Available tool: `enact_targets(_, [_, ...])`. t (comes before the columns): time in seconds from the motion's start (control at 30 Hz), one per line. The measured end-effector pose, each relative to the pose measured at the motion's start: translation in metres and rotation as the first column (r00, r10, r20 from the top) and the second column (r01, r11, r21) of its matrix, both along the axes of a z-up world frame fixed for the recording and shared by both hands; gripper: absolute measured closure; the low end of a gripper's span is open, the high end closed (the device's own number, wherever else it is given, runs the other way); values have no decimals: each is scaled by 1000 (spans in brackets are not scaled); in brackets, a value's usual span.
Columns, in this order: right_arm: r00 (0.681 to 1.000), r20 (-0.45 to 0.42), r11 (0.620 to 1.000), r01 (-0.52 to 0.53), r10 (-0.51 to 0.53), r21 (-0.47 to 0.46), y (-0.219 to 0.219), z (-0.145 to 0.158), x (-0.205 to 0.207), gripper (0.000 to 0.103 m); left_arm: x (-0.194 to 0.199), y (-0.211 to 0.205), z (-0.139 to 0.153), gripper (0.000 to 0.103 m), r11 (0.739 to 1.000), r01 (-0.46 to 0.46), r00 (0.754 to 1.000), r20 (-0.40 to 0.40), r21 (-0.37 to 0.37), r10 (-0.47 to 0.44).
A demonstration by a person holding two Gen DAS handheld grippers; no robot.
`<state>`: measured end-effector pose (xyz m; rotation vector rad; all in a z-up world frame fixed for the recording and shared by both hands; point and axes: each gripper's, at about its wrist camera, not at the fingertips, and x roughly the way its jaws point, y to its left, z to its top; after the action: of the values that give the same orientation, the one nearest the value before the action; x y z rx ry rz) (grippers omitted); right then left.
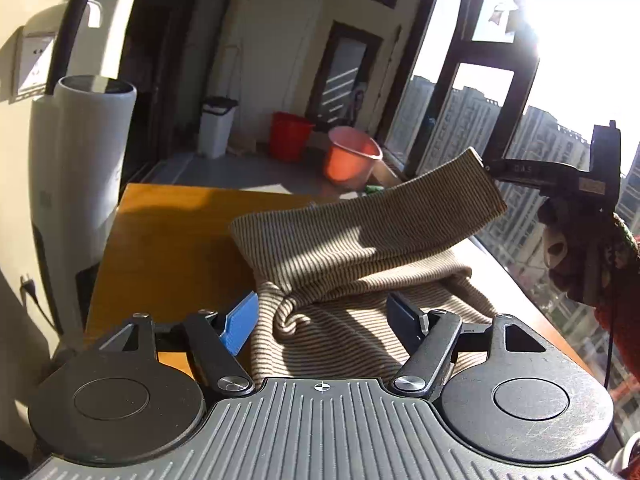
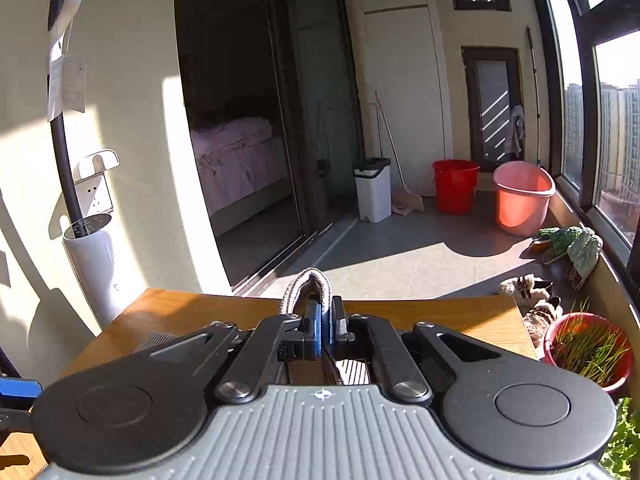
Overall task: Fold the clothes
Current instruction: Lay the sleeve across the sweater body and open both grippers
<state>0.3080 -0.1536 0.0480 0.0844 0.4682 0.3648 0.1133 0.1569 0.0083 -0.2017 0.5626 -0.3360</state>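
Striped garment (image 1: 344, 264) lies bunched on the wooden tabletop (image 1: 168, 240), straight ahead of my left tool (image 1: 322, 316). This tool has its fingers spread wide, one on each side of the crumpled cloth, and it grips nothing. I think I keep it low there so that it can press or catch the bulk of the garment while the other side is folded.

My right tool (image 2: 323, 334) is pressed together on the ribbed edge of the garment, and a small loop of the cloth stands up just beyond its fingertips. In the left wrist view this right tool is up and to the right of my left tool, and it holds a long band of the garment in the air above the pile. I judge that the band is lifted so that it can be laid over the rest.

Only the left view shows the whole pile and the lifted band. The right view alone shows the pinch closely, but most of the garment is hidden under the tool body.
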Motion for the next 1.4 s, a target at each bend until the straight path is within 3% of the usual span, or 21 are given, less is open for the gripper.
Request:
enact_targets(0.13, [992,-118,999,52,-53,-17,-18,-38,9,96,18,-17,-3,18,999,34,999,1,-9,-34])
enact_targets(0.2, [985,-131,992,101,-111,-76,-23,-48,6,85,25,-26,-4,16,999,45,999,-1,-8,-45])
enact_targets(0.27, [983,-101,982,137,-151,-130,-26,-50,-3,59,35,-36,-5,14,998,56,998,-2,-9,-56])
enact_targets(0.33, [984,-49,976,165,-173,-142,-28,-42,-15,42,42,-43,-7,12,998,66,998,2,-13,-66])
enact_targets(0.37, [983,-17,974,177,-181,-141,-28,-36,-21,41,46,-46,-8,9,997,71,997,4,-16,-71])
enact_targets(0.47, [990,80,992,120,-117,-40,-21,-9,-42,30,60,-57,-12,8,997,79,997,13,-23,-79])
enact_targets(0.57, [997,82,992,-24,14,121,-8,-1,-47,16,75,-65,-17,7,997,69,998,15,-35,-69])
enact_targets(0.67, [998,-7,971,-65,68,228,8,-27,-30,15,91,-68,-30,6,1000,25,999,21,-14,-25])
enact_targets(0.77, [993,-119,975,24,2,220,17,-70,-13,15,104,-62,-51,5,1000,-19,1000,-24,13,20])
enact_targets(0.83, [991,-132,974,32,-3,223,18,-87,-12,11,102,-56,-57,5,1000,-18,1000,-21,1,18])
enact_targets(0.87, [992,-125,974,15,14,225,19,-84,-14,0,100,-53,-60,4,1000,-17,1000,-19,-6,17])
enact_targets(1.03, [993,-116,981,11,11,193,25,-85,-17,0,99,-54,-61,0,1000,-18,1000,-20,14,18])
enact_targets(1.4, [995,-95,953,19,10,301,11,-85,-19,0,93,-57,-60,0,997,-56,998,-1,49,56])
